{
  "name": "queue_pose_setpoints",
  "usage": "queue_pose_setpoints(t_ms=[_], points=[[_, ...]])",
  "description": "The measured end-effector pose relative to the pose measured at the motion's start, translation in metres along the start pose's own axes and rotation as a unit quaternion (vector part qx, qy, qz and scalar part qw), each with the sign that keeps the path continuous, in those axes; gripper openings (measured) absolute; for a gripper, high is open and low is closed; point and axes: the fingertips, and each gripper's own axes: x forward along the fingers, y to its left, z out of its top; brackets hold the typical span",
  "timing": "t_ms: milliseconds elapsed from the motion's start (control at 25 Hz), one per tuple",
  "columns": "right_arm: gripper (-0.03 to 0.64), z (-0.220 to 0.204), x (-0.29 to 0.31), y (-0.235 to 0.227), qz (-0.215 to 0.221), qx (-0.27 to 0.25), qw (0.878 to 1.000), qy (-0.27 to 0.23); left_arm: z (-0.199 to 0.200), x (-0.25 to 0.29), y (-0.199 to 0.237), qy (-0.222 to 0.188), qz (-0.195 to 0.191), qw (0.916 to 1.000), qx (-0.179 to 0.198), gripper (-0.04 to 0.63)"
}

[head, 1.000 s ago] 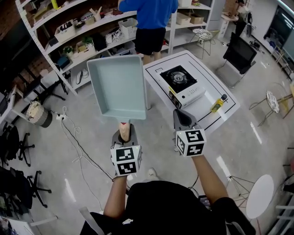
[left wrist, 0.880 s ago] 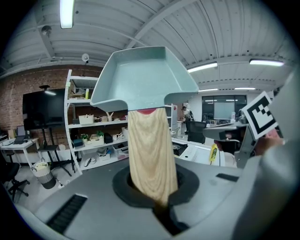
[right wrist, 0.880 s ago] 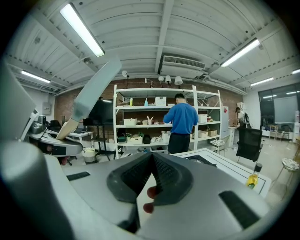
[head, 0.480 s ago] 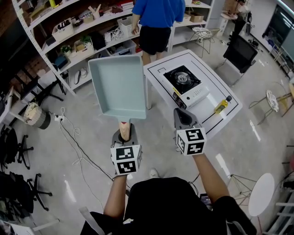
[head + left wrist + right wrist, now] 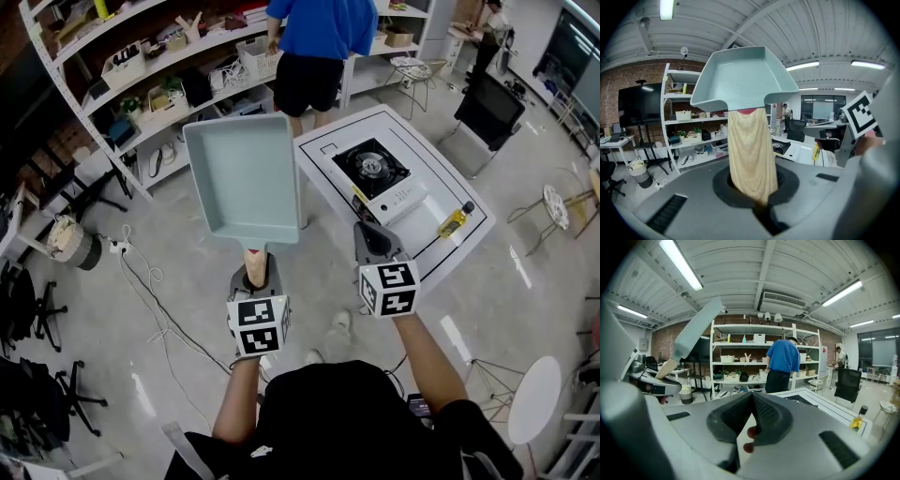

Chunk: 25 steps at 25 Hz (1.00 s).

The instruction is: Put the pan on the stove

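Note:
A pale teal rectangular pan point(image 5: 244, 178) is held up in the air, left of the table. Its light wooden handle point(image 5: 251, 259) runs down into my left gripper point(image 5: 254, 274), which is shut on it. In the left gripper view the handle point(image 5: 751, 150) rises from between the jaws and the pan point(image 5: 743, 77) fills the top. The black-topped white stove point(image 5: 375, 171) sits on the white table point(image 5: 323, 192), ahead and to the right. My right gripper point(image 5: 375, 242) is level with the left, shut and empty point(image 5: 751, 417); it sees the pan point(image 5: 696, 331) at its left.
A yellow bottle point(image 5: 453, 220) stands on the table to the right of the stove. A person in a blue shirt point(image 5: 317, 42) stands behind the table at metal shelves point(image 5: 141, 75). Cables point(image 5: 150, 281) run over the floor on the left. A black chair point(image 5: 489, 111) stands at the far right.
The table and stove have drifted slightly towards me in the head view. Both grippers and the pan keep the same pose. The person in blue has shifted a little.

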Motion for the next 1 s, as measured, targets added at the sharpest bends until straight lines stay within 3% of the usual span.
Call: queue_pose_setpoints(t_ms=[1000], points=[[0.002, 0.006, 0.100, -0.130, -0.008, 0.010, 1.000, 0.021, 0.032, 0.160, -0.049, 0.063, -0.031, 0.9961, 0.054, 0.011]])
